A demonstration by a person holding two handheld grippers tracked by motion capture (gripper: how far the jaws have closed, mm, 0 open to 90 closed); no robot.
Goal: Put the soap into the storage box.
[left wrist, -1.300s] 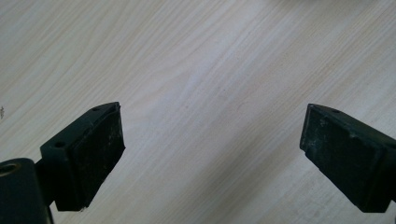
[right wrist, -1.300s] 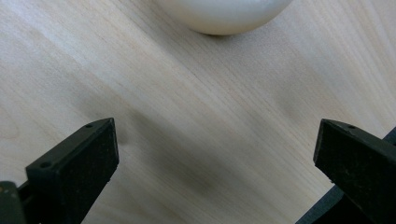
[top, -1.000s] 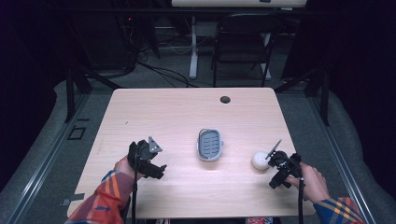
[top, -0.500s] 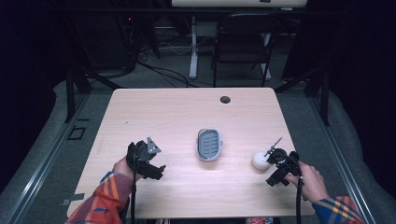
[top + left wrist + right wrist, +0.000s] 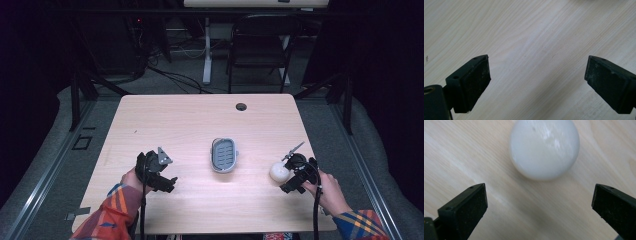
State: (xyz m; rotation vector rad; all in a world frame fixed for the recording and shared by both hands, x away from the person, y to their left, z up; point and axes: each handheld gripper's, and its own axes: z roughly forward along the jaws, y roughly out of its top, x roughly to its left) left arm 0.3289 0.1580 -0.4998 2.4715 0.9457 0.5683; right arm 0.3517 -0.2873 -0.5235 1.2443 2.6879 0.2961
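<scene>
One white ball [image 5: 544, 148], round, no long axis, right gripper [image 5: 539, 205] fingers spread

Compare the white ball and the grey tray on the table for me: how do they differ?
The white ball is round and smooth; the grey tray is a flat, rounded oblong with slots. The ball lies near the table's right edge, just ahead of the open right gripper; the tray sits mid-table, away from both grippers. The ball looks smaller than the tray. Both rest on the wooden table, neither gripped.
</scene>
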